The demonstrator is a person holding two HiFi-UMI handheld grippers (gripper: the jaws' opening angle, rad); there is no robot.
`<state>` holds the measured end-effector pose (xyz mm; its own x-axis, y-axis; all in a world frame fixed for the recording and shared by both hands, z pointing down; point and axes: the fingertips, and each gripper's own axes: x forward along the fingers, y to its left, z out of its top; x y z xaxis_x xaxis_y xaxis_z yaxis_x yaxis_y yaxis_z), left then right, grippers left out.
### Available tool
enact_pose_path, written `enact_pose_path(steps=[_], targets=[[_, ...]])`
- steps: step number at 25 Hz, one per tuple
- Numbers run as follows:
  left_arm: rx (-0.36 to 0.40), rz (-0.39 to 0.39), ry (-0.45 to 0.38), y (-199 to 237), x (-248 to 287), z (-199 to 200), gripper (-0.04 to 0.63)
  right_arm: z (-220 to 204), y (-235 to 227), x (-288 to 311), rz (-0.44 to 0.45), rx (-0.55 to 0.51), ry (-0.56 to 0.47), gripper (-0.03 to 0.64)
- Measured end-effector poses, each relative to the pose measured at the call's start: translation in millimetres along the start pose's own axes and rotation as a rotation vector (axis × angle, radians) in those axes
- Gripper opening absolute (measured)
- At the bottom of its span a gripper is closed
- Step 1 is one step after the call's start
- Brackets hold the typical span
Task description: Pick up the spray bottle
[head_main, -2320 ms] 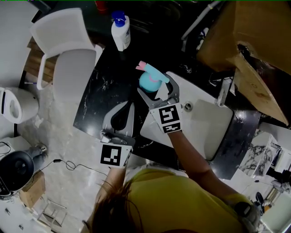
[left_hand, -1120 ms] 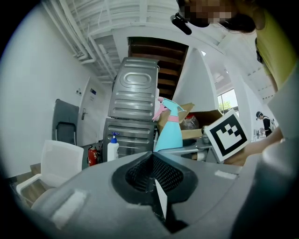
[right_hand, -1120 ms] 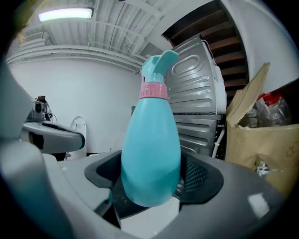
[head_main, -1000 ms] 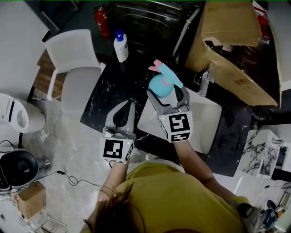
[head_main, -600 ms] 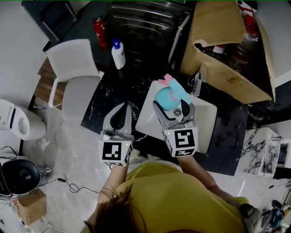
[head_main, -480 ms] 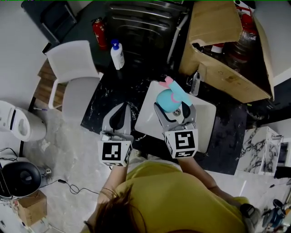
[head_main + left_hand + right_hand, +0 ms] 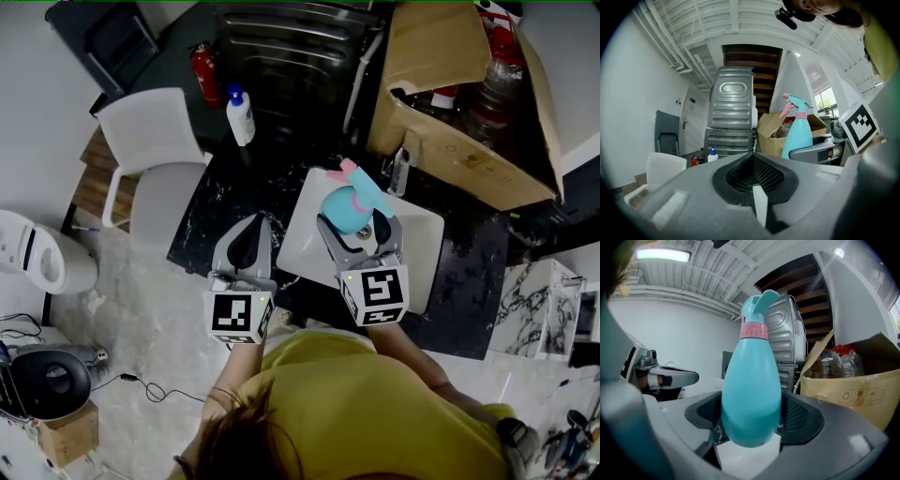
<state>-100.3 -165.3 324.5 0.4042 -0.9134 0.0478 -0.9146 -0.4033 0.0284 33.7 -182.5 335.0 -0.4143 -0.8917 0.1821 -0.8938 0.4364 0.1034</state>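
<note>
My right gripper (image 7: 359,225) is shut on a turquoise spray bottle (image 7: 345,202) with a pink collar and trigger head, holding it upright above the white sink (image 7: 309,216). In the right gripper view the spray bottle (image 7: 752,385) fills the middle, clamped at its lower body between the grey jaws. My left gripper (image 7: 248,239) hangs to the left over the black marble counter (image 7: 220,197), shut with nothing in it. The spray bottle (image 7: 799,133) also shows in the left gripper view at the right, beside the right gripper's marker cube (image 7: 860,126).
A white lotion bottle (image 7: 239,114) with a blue pump stands at the counter's far end. A white chair (image 7: 150,159) is to the left, a red extinguisher (image 7: 204,70) behind. An open cardboard box (image 7: 459,94) with bottles sits at the right, next to the faucet (image 7: 401,171).
My right gripper has carried the spray bottle rightward, from the sink's left edge over the basin, and the head view has shifted. In the last half second it barely moved. The left gripper stayed put.
</note>
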Motion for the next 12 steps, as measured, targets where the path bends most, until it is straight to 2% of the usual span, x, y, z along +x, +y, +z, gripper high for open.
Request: enact_pose_path(steps=[12], targets=[[0.000,-0.007,-0.004,-3.5,-4.5,-0.2,0.004,1.9,3.1,-5.2,0.005,-0.008,-0.002,0.374]])
